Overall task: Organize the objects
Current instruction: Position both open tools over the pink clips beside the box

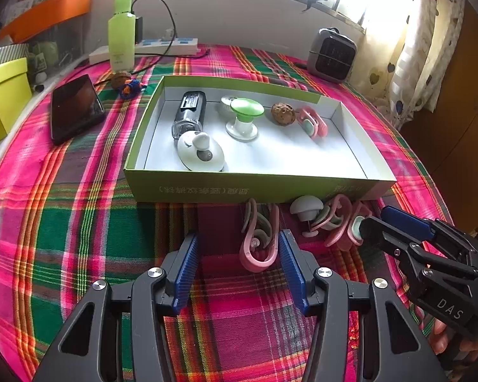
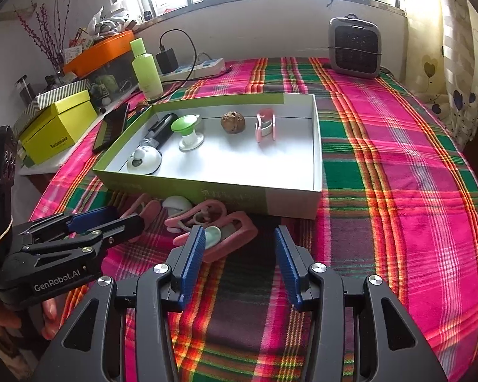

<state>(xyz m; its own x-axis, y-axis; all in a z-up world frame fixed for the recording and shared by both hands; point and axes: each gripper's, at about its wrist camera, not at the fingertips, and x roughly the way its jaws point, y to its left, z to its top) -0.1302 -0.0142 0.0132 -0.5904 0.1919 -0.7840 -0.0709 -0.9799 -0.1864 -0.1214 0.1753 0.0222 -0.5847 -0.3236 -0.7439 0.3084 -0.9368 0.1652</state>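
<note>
Green-sided box (image 1: pixel 261 187) on plaid worktop (image 1: pixel 79 222), holding walnut (image 1: pixel 283 113), one pink clip (image 1: pixel 312 122), green-topped knob (image 1: pixel 243 117). More pink clips (image 1: pixel 259 238) heaped just outside box's near wall. Left gripper (image 1: pixel 239 270) released, jaws apart, nothing between. Right gripper (image 2: pixel 239 264) likewise released, one jaw beside a pink clip (image 2: pixel 229 238).

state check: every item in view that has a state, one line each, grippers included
left gripper: open, nothing held
right gripper: open, nothing held
green tray box: lidless, part filled
pink clip in box: on its side
green-top knob: upright in box
pink clips on cloth: outside box, loose pile
phone: screen dark
charger: plugged into strip
yellow box: closed
</note>
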